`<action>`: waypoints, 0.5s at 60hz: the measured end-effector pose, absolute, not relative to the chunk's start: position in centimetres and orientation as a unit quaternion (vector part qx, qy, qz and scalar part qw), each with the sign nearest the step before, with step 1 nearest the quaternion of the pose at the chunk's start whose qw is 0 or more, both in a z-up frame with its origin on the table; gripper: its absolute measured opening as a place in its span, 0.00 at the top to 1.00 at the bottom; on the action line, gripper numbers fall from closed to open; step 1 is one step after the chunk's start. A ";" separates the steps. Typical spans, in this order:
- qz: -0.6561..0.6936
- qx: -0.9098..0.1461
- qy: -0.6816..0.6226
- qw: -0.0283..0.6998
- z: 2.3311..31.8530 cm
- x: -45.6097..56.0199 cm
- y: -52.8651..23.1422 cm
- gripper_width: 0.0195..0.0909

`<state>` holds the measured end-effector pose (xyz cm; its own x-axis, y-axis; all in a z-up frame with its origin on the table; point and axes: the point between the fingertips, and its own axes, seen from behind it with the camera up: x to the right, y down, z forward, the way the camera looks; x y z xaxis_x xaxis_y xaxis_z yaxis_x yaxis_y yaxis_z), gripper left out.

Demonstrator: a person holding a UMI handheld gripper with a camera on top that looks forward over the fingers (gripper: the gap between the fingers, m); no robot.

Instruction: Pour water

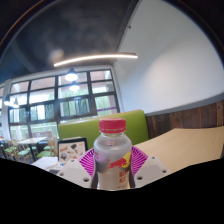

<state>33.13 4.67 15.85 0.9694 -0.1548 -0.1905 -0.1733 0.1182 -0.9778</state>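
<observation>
Water bottle [113,152]: a clear plastic bottle with a red screw cap [113,125], standing upright between the two fingers of the gripper [113,163]. The cap is on. A pale label wraps the body below the shoulder; its print is too small to read, so no brand can be given. Gripper state: both fingers are clenched on the bottle, with the magenta pads [88,160] pressed against its left and right sides and no gap showing at either side. The bottle's base is hidden, so it cannot be told whether it rests on a surface. Beyond the bottle, on the right, lies a light wooden table [185,145]. Directly behind stands a green sofa [85,128], backed by large grid-framed windows [62,98]. A linear ceiling light [95,60] runs overhead.
</observation>
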 end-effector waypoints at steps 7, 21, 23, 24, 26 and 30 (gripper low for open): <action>-0.005 -0.687 0.101 0.720 12.3 33.7 6.5 0.69; -0.041 -0.719 0.049 0.692 9.0 32.7 7.6 0.68; -0.040 -0.720 0.050 0.691 9.1 32.6 7.7 0.68; -0.039 -0.720 0.052 0.691 9.2 32.6 7.8 0.68; -0.036 -0.720 0.052 0.691 9.7 32.8 7.5 0.68; -0.034 -0.717 0.050 0.695 9.7 32.1 8.0 0.68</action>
